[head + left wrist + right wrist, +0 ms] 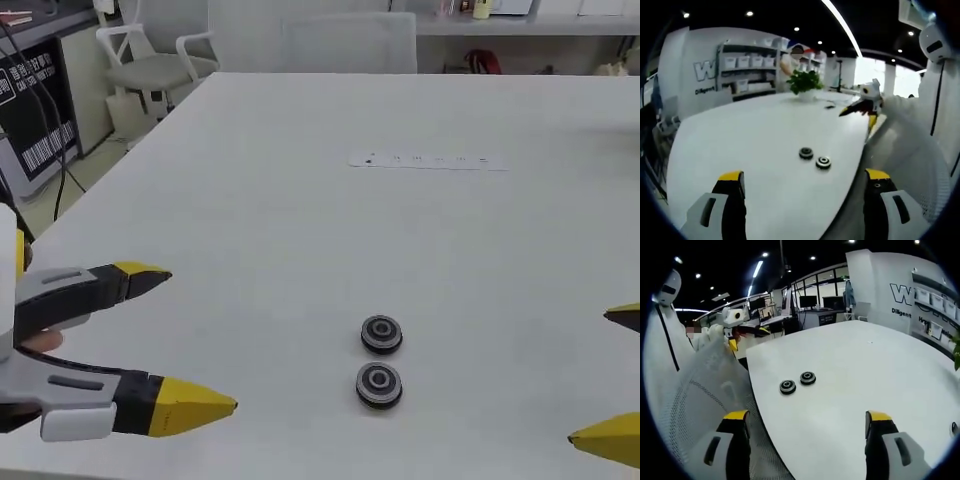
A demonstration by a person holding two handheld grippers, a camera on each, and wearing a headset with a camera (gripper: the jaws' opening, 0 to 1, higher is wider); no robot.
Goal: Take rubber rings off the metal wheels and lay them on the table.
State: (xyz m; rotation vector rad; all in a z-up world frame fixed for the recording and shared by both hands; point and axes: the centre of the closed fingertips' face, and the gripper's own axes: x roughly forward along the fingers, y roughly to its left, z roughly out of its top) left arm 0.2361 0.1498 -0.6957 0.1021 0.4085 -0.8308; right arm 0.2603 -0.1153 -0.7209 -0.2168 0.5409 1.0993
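Observation:
Two small metal wheels with black rubber rings lie flat on the white table, one [381,335] just behind the other [379,386]. They also show in the left gripper view [806,153] [823,162] and the right gripper view [807,378] [788,386]. My left gripper [190,340] hovers open at the table's near left, well left of the wheels, its yellow-tipped jaws wide apart [802,186]. My right gripper [615,375] stands open at the right edge, well right of the wheels [807,426]. Nothing is held.
A thin clear strip [428,161] lies on the table farther back. White chairs [150,60] stand beyond the far left corner. A potted plant [804,82] sits at the table's end in the left gripper view. A person in white clothing stands at the near edge.

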